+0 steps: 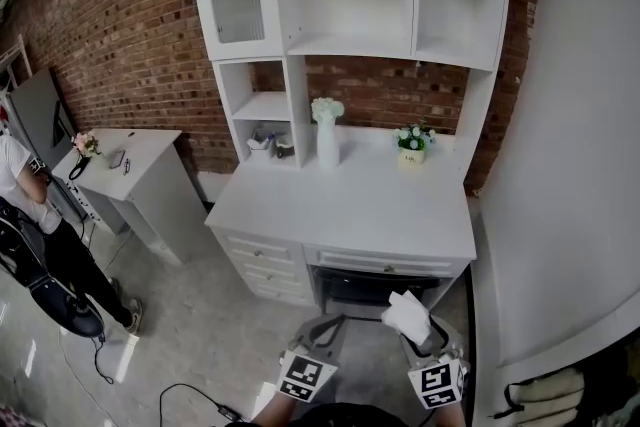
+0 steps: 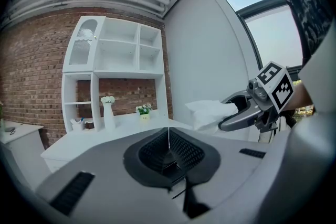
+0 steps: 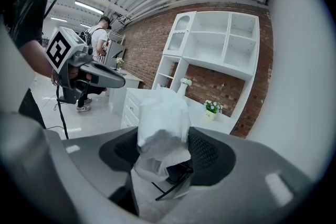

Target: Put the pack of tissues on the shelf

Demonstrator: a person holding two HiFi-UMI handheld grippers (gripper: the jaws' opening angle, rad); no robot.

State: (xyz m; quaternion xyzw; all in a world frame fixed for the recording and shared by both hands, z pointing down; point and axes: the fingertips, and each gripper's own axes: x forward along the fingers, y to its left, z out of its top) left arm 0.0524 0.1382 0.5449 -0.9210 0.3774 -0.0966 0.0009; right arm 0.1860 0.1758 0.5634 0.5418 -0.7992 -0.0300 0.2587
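The pack of tissues (image 1: 405, 312) is a soft white bundle, and my right gripper (image 1: 418, 330) is shut on it low in the head view, in front of the desk. In the right gripper view the pack (image 3: 163, 123) stands up between the jaws and hides their tips. My left gripper (image 1: 325, 323) hovers just left of it, jaws together with nothing in them; they meet at a thin seam (image 2: 168, 139). The left gripper view shows the held pack (image 2: 207, 112) off to the right. The white shelf unit (image 1: 345, 45) stands ahead on the desk, its compartments open.
On the white desk top (image 1: 350, 200) stand a tall vase (image 1: 327, 140) and a small flower pot (image 1: 412, 147). A white wall (image 1: 570, 165) closes the right side. A small table (image 1: 130, 160) and a person (image 1: 30, 215) are at left. A cable (image 1: 190, 390) lies on the floor.
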